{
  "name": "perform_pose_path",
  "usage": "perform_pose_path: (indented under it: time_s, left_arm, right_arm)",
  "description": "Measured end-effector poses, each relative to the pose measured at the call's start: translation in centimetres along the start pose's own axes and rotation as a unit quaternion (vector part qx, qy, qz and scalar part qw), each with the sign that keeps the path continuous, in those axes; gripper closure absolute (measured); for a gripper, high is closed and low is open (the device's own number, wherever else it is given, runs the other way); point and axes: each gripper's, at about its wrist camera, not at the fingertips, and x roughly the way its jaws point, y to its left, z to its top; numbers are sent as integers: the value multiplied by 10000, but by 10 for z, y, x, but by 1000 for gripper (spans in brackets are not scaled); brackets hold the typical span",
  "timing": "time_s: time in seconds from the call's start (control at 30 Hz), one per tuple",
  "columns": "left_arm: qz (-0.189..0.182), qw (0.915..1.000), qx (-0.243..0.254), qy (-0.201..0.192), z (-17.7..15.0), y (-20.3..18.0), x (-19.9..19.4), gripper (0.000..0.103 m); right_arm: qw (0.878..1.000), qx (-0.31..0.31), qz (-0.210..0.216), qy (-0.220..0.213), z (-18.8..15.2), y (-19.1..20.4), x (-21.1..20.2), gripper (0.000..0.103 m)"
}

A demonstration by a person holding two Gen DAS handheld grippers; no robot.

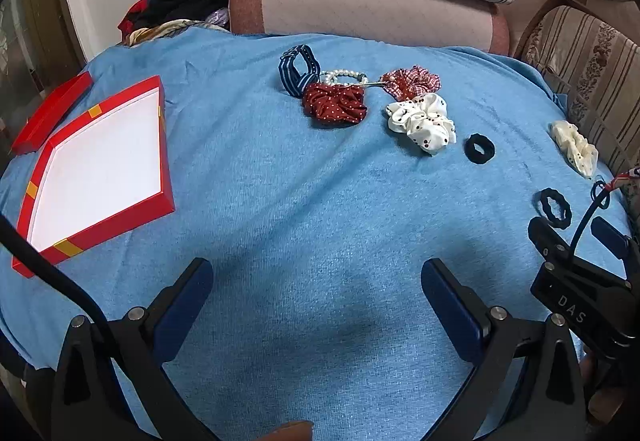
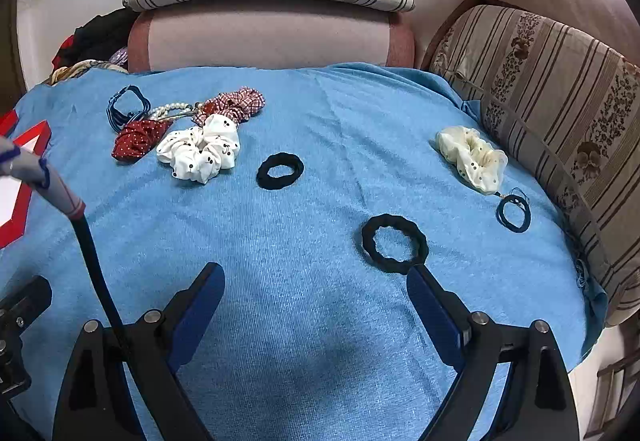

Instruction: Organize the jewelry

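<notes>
Scrunchies (image 2: pixel 199 153) sit well ahead of both spread-apart, empty grippers; I'd grab the ribbed black hair tie (image 2: pixel 395 243) just off the right gripper (image 2: pixel 316 305) first.

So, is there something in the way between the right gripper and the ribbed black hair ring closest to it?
Nothing visible. The right gripper is open above bare blue cloth, and the ribbed black ring lies flat just beyond its right fingertip, apart from the other pieces.

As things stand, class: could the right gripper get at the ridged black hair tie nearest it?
Probably yes. The right gripper is open and empty, the ridged black hair tie lies just ahead of its right finger, and only bare blue cloth lies between.
</notes>
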Motion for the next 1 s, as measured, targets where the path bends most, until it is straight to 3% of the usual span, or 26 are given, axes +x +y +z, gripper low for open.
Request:
perform_pose_path:
  time_s: [1.0]
  left_arm:
    - [37,9999,-24,124,-3,2,8,0]
  right_arm:
    - [9999,-4,16,110,-2,-1,7,8]
